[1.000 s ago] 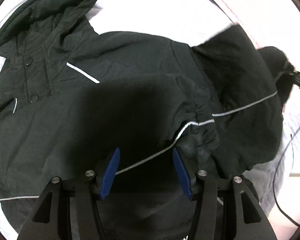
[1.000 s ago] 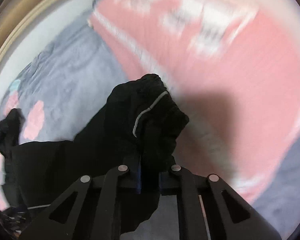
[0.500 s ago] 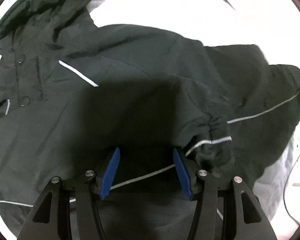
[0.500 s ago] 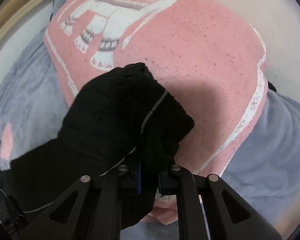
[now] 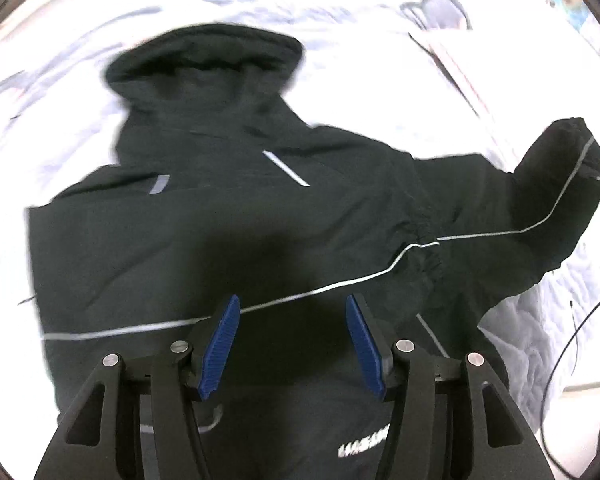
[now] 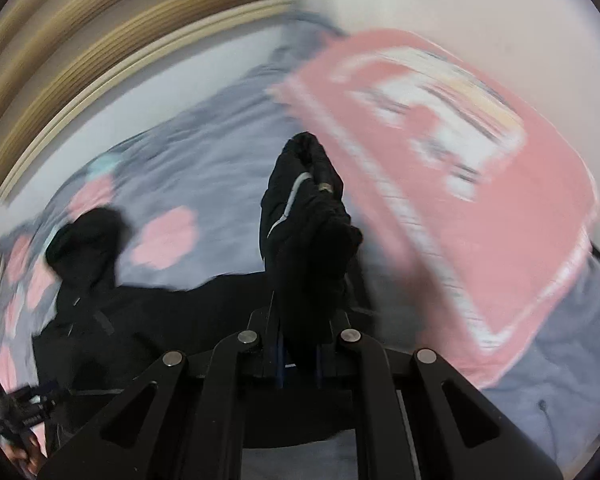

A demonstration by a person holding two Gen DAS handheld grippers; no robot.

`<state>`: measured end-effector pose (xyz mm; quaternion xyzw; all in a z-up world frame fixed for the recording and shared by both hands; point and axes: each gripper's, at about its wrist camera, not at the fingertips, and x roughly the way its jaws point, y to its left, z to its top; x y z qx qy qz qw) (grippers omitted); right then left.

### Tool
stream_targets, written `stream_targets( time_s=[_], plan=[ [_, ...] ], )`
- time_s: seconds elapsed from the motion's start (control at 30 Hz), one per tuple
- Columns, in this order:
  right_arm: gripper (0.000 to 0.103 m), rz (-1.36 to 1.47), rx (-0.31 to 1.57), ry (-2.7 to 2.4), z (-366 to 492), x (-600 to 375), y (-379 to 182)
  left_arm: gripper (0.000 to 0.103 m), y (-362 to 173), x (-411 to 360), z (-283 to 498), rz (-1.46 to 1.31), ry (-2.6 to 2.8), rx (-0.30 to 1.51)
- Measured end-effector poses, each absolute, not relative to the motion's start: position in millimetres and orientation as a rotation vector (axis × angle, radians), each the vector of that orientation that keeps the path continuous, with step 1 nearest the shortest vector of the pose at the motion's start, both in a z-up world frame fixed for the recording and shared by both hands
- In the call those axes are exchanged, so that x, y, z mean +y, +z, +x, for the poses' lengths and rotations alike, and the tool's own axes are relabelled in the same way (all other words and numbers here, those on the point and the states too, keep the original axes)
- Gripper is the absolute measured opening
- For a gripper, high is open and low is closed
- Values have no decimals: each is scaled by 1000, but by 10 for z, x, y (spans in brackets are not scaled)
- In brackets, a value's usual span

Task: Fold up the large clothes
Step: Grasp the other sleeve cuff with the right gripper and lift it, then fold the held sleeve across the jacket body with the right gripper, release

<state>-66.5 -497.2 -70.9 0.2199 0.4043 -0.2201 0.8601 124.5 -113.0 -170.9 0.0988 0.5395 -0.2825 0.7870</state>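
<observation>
A black hooded jacket (image 5: 220, 240) with thin reflective stripes lies spread on the bed, hood (image 5: 204, 68) at the far end. One sleeve lies folded across its front, with the gathered cuff (image 5: 424, 248) at the middle right. My left gripper (image 5: 292, 344) hovers open above the jacket's lower front, nothing between its blue pads. The other sleeve (image 5: 540, 200) is stretched out to the right and lifted. My right gripper (image 6: 298, 360) is shut on that sleeve's cuff (image 6: 308, 220), which sticks up past the fingers. The jacket body (image 6: 120, 312) trails off to the left below it.
The bed has a grey cover with pink spots (image 6: 204, 160), which looks washed-out white in the left wrist view. A pink patterned blanket (image 6: 480, 200) lies to the right of the held sleeve. Pale wooden trim (image 6: 80, 40) runs behind the bed. A thin black cable (image 5: 572, 344) hangs at the right.
The left gripper has pulled up and back, so the whole jacket and hood now show. The right gripper has swung the held sleeve outward and up, away from the jacket body.
</observation>
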Motion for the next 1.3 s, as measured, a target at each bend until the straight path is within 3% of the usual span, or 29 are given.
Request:
stream_targets(
  time_s=[0.4,0.57,0.8,0.97,1.07,1.3],
  plan=[
    [12,273,938,-33,495,-2267,-564,57,-1533,343,927,78,-453,1126],
    [12,227,996,111,966,-1319,-860,56,-1522,861,976,58,-383,1129],
    [12,173,1213,176,1493,-528,-1867,56,-1649,1326,1188,-4,-289,1149],
    [22,199,1326,226,1661,-379,-2352,57,-1736,1357,1348,-48,-282,1155],
    [43,256,1337,339,1609,-477,-2257,56,-1798,1312,1463,-123,-370,1164],
    [54,289,1229,234,1036,-1412,-1818,57,-1985,910,1884,-245,-538,1220]
  ],
)
